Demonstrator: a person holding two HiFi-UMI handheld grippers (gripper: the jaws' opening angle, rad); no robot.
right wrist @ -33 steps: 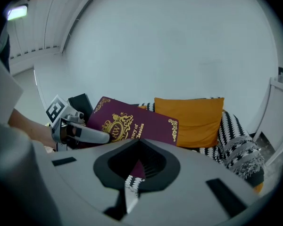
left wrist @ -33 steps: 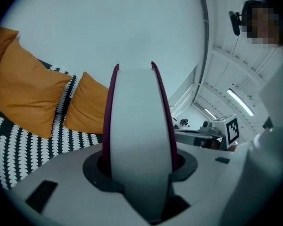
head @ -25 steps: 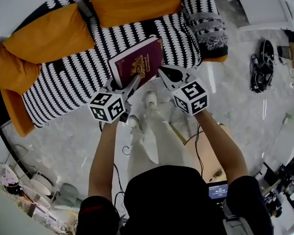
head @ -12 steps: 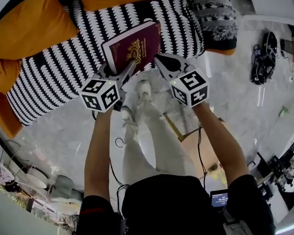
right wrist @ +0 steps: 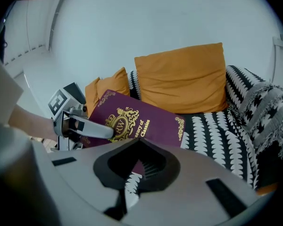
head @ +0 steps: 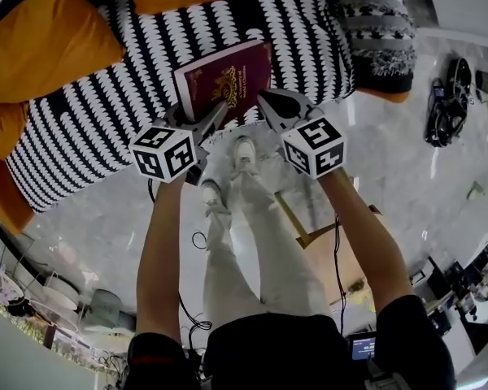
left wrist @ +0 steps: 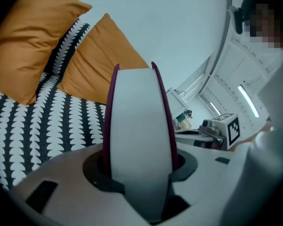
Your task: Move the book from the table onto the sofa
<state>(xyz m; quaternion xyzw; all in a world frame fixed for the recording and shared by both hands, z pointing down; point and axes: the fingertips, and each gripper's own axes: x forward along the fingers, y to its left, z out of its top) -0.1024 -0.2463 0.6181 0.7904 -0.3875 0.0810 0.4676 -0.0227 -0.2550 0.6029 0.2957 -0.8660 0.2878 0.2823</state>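
A thick maroon book [head: 224, 84] with gold print hangs just above the black-and-white patterned sofa [head: 106, 120] seat, tilted with its cover up. My left gripper [head: 214, 114] is shut on its near left edge; in the left gripper view the white page block [left wrist: 137, 126] stands between the jaws. My right gripper [head: 265, 101] meets the near right corner, its tips pinched on the cover's edge [right wrist: 137, 121]. The right gripper view also shows the left gripper [right wrist: 85, 128] at the book's side.
Orange cushions [head: 49, 39] line the sofa's back. A grey fringed throw [head: 374, 31] lies over the sofa arm. On the marble floor are black cables [head: 443, 104], a wooden frame [head: 309, 222] and the person's shoes [head: 244, 153].
Both grippers have come down together with the book, which now hangs closer to the sofa seat. The grip on it looks the same.
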